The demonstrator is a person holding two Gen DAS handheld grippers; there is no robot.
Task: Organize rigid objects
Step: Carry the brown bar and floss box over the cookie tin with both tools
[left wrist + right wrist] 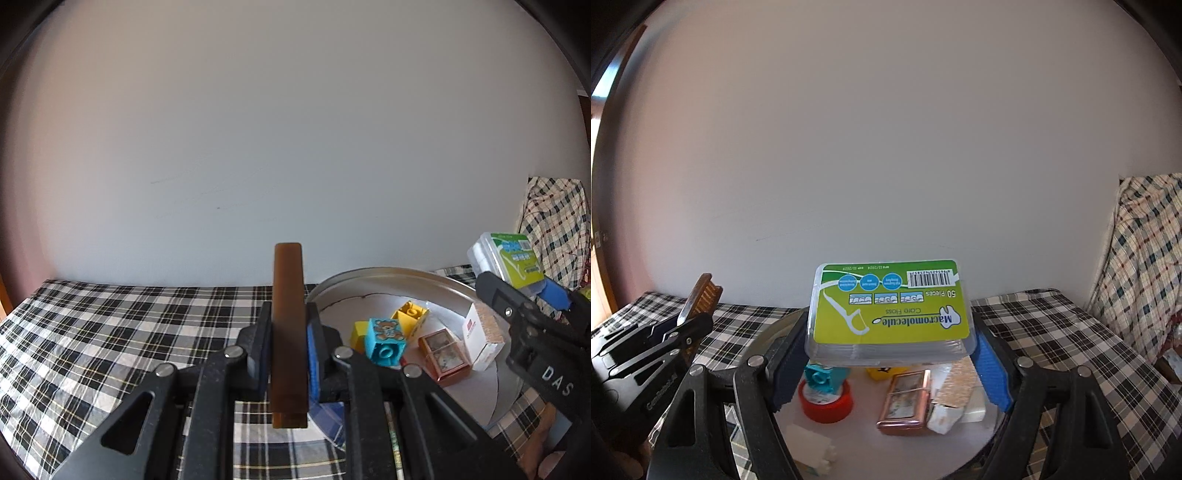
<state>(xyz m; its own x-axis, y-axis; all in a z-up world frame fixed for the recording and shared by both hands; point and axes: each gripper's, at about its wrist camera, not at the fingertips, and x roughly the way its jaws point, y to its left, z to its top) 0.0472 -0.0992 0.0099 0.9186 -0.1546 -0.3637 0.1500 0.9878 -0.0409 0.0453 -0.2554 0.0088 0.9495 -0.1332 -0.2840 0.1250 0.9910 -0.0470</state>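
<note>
Left gripper (288,343) fingers clamped nearly together, right gripper (890,354) fingers spread wide, both tilted slightly downward.

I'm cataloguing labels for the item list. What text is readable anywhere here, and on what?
"Macromolecule", "Care Floss", "50 Pieces", upside down: floss box label in the right tool.
Barcode digits and date line on that label: too small.
"DAS": right tool's body, left wrist view.
White lettering on left tool's body, right wrist view: blurred.
Red mark on white carton: unreadable.
</note>
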